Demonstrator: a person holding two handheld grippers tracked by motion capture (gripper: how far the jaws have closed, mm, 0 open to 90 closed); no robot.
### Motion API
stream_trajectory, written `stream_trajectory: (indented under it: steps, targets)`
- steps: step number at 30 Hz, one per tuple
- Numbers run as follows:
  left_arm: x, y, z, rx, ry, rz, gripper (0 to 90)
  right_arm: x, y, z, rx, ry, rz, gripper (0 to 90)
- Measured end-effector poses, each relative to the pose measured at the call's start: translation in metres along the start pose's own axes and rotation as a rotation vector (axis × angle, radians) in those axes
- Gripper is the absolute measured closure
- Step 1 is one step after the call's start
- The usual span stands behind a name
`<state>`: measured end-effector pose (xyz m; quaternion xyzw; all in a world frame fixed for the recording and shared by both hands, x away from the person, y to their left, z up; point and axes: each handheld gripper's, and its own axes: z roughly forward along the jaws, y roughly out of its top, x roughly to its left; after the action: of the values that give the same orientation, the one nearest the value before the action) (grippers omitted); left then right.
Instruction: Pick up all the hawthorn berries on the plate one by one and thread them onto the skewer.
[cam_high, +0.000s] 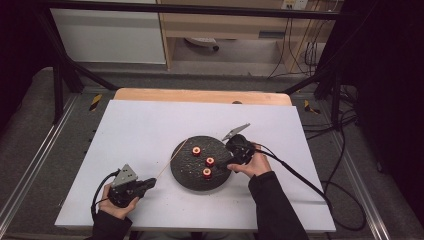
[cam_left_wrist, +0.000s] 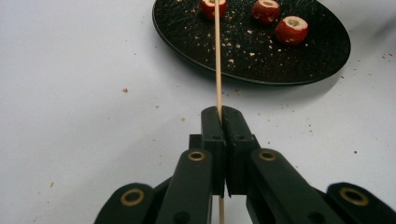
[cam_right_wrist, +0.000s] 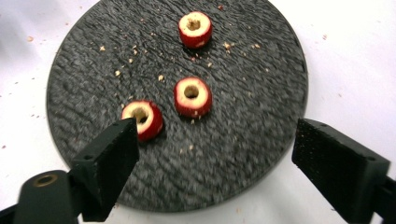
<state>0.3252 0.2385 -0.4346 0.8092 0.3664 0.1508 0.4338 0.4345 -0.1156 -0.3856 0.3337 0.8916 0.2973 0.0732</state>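
L gripper (cam_left_wrist: 221, 116) clamped on skewer (cam_left_wrist: 217, 56); R gripper (cam_right_wrist: 210, 154) wide, nothing btwn jaws.
High view: skewer runs lower left to black plate (cam_high: 186, 175) at ctr; 3 red cored fruit pcs (cam_right_wrist: 192, 96) on plate, R gripper above them.

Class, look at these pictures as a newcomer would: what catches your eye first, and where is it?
Three red cored fruit pieces stand out on a round black plate in the middle of the white table. The left hand-held gripper is shut on a thin wooden skewer that points toward the plate. The right hand-held gripper hovers open over the plate's near edge.
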Motion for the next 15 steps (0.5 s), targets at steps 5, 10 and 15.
stream_trajectory:
  steps: [5, 10, 15]
  targets:
    - [0.001, 0.0, 0.001, 0.003, 0.002, -0.001, 88.1, 0.0, 0.015, 0.016, 0.033, 0.019, -0.011, 22.4]
    - [0.0, -0.001, 0.001, 0.005, -0.001, 0.0, 88.1, 0.001, 0.025, 0.03, 0.083, 0.034, -0.04, 29.3]
    - [0.0, -0.001, 0.002, 0.008, -0.002, 0.0, 88.1, 0.001, 0.03, 0.043, 0.137, 0.048, -0.064, 37.6]
